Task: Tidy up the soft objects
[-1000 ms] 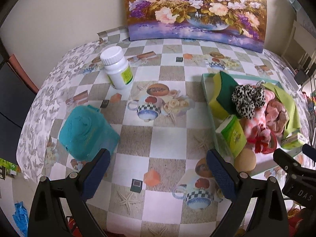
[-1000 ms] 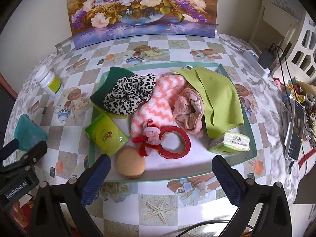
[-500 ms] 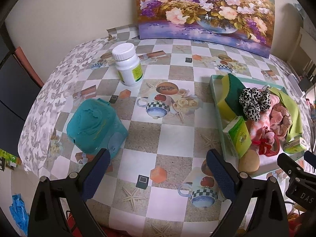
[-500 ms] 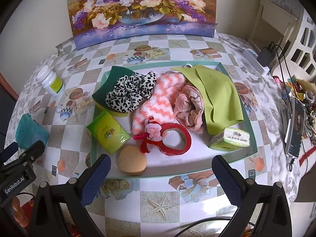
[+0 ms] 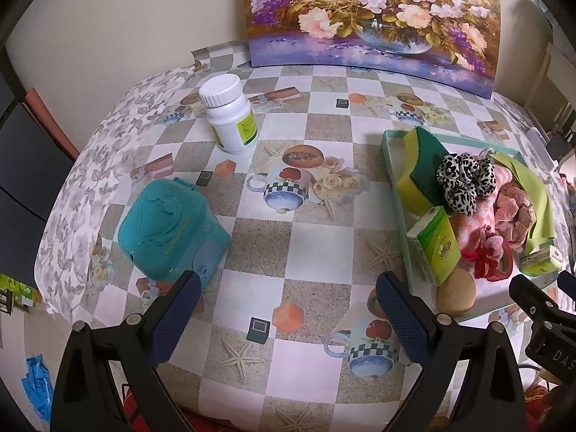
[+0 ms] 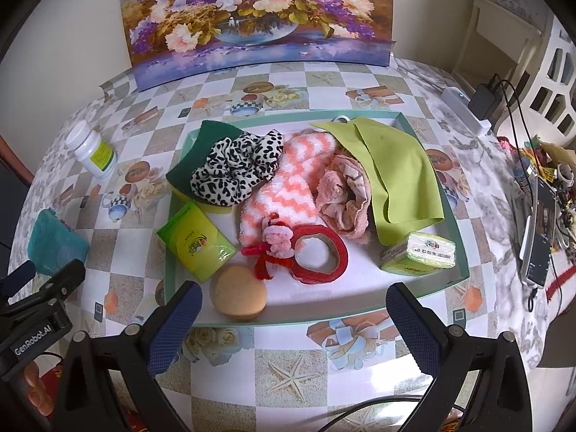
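A pale green tray [image 6: 451, 212] holds soft things: a leopard scrunchie [image 6: 235, 165], a green-yellow sponge [image 6: 216, 136], an orange-white fuzzy sock [image 6: 284, 187], a pink cloth [image 6: 345, 194], a lime cloth [image 6: 392, 165], a red ring toy [image 6: 316, 252], a tan sponge ball [image 6: 239, 297] and two tissue packs [image 6: 196, 241]. My right gripper [image 6: 295, 320] is open and empty in front of the tray. My left gripper [image 5: 288, 309] is open and empty above the tablecloth; the tray [image 5: 390, 151] lies to its right.
A teal plastic box [image 5: 169, 226] and a white pill bottle [image 5: 230, 118] stand on the table's left part. A flower painting [image 6: 252, 10] leans at the back. A power strip [image 6: 468, 108], cables and a phone [image 6: 540, 237] lie to the right.
Both grippers have drawn back and up from the table, so the tray and the teal box look smaller. Nothing on the table moved. Both jaws stayed open.
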